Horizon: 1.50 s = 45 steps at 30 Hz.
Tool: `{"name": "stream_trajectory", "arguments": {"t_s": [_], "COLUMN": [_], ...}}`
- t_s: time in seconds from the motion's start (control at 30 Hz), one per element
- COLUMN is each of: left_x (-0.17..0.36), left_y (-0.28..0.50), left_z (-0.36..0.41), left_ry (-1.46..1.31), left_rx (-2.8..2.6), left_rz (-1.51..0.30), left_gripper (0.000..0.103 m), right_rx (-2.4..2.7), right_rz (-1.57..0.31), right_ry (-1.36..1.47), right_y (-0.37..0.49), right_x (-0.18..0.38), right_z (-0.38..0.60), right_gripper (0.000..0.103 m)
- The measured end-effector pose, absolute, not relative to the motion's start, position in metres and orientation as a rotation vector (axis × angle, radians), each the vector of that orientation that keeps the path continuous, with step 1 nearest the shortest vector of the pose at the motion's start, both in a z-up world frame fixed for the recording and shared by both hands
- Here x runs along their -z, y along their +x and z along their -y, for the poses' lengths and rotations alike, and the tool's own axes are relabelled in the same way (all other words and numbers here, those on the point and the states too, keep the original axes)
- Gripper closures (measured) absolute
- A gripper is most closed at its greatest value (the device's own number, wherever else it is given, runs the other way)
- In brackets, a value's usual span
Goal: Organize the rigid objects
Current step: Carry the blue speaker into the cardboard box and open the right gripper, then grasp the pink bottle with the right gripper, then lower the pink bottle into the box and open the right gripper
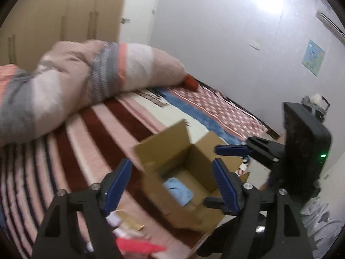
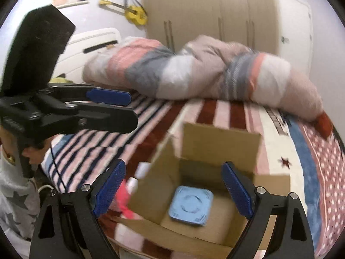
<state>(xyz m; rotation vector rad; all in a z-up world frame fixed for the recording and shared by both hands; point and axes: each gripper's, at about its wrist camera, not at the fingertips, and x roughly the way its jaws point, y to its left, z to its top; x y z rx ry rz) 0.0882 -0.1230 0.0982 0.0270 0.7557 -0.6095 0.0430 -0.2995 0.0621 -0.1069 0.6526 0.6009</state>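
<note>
An open cardboard box (image 2: pixel 217 142) stands on the bed near its front edge; it also shows in the left wrist view (image 1: pixel 163 144). A light blue square object (image 2: pixel 190 205) lies flat on the box floor, also seen in the left wrist view (image 1: pixel 179 190). My right gripper (image 2: pixel 174 190) is open and empty above the box opening. My left gripper (image 1: pixel 174 183) is open and empty, hovering over the box's left side. A pink-red item (image 2: pixel 124 200) and white items (image 2: pixel 142 170) lie left of the box.
A rolled striped duvet (image 2: pixel 194 73) lies across the back of the striped bedspread (image 1: pixel 86 142). Wardrobes (image 2: pixel 215 10) stand behind. A yellow toy guitar (image 2: pixel 133 13) hangs on the wall. The bed edge drops off at the right in the left wrist view.
</note>
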Motion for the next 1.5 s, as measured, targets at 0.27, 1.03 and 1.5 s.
{"name": "stream_trajectory", "arguments": {"t_s": [0.27,1.03,1.5], "left_x": [-0.093,0.05,0.038], "left_y": [0.04,0.034,0.036], "left_z": [0.015,-0.047,-0.017], "left_ry": [0.031,-0.103,-0.148], "left_rx": [0.373,0.32,0.478], "left_rz": [-0.672,-0.826,-0.822], "left_gripper": [0.025,0.025,0.026], "right_rx": [-0.753,-0.585,-0.695], "right_rz": [-0.625,-1.083,-0.842], "right_ry": [-0.247,-0.392,-0.316], "right_y": [-0.002,0.049,0.026], "right_x": [-0.076,0.113,0.049], "right_z": [0.197,0.139,0.129], "right_gripper": [0.027,0.075,0.076]}}
